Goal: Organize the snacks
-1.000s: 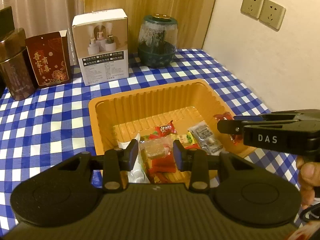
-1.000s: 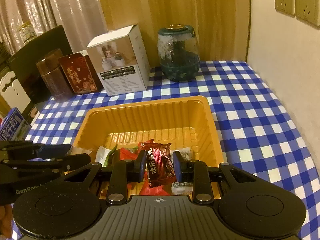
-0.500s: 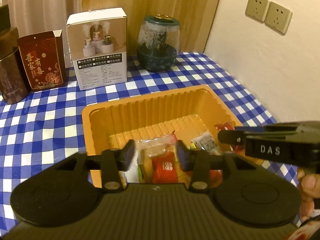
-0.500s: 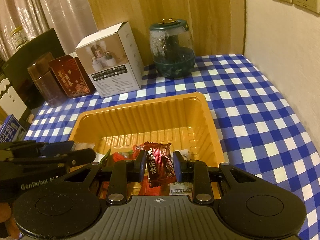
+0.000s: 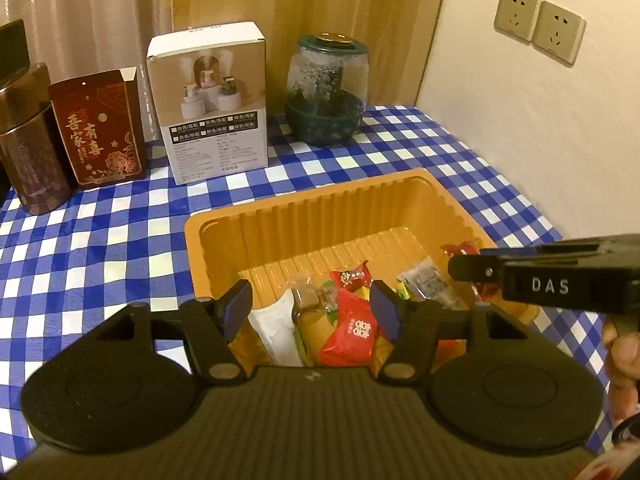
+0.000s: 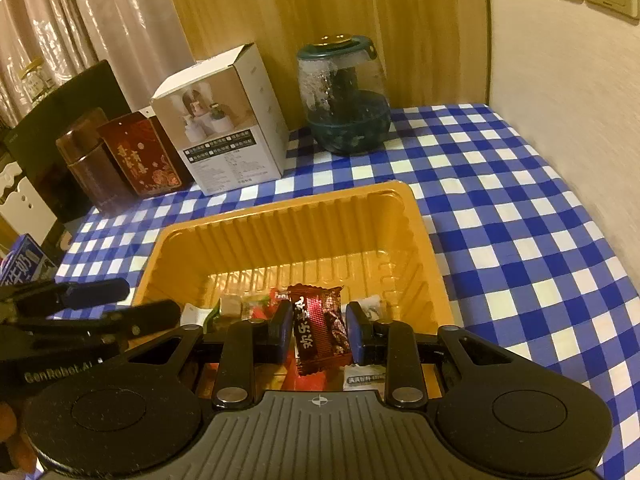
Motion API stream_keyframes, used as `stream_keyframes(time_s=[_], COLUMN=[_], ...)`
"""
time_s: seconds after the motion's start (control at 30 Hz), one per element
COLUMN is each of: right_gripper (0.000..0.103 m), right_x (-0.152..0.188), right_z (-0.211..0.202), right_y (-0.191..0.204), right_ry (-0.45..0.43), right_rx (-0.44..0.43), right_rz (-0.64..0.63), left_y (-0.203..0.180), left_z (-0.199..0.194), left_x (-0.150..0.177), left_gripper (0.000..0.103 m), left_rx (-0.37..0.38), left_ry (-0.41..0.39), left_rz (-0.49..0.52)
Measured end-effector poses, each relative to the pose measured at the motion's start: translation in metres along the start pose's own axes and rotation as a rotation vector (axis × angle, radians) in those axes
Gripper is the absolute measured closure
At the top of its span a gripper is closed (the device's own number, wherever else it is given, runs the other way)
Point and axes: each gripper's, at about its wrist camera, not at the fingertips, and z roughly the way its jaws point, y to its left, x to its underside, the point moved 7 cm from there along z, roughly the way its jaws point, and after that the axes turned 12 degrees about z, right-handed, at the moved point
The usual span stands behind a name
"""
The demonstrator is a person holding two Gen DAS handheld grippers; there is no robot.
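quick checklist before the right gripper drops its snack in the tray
1. Right gripper shut on the dark red snack packet: ok.
2. Packet over the orange tray: ok.
3. Left gripper let go, jaws just been opening, pads clear of the snacks below: ok.
4. Left gripper out of the drop path: cannot tell.
5. Bare tray floor left at the far end: ok.
6. Box and jar clear of the tray: ok.

blue carton (image 6: 22, 268) cut off, label unreadable

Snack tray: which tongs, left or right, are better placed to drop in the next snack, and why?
Right. The right tongs grip a dark red snack over the tray; the left tongs have just opened, empty.
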Motion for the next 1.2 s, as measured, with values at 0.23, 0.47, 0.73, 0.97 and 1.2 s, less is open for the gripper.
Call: stream_keyframes(time_s=[0.23,0.47,0.73,0.97,1.2], right_gripper=[0.074,0.074,0.074,0.039,0.039], right_x=[-0.003,-0.005,-0.008,-0.014,-0.013], right_z=[-0.001,0.001,0.004,0.003,-0.002], right_y=[0.002,0.006,0.009,0.006,0.002], right_ry=[-0.004,-0.004,-0.014,-0.04,-0.037], right_rx=[-0.006,-0.012,-0.021,-0.076,-0.056], right_rz=[0.002,0.002,0.005,0.065,0.065], left_y=[-0.003,-0.002,-0.001,0.002,0.0], left_z=[-0.002,-0.002,-0.001,-0.002,-0.003], left_x=[0.001,0.002,0.003,0.006,0.006], left_gripper=[0.041,0.041,0.04,0.035,0.03], left_rx=[0.003,0.003,0.0,-0.006,-0.016], left_ry=[0.001,0.005,0.007,0.01,0.01], left_rz=[0.014,0.015,0.015,0.022,0.029])
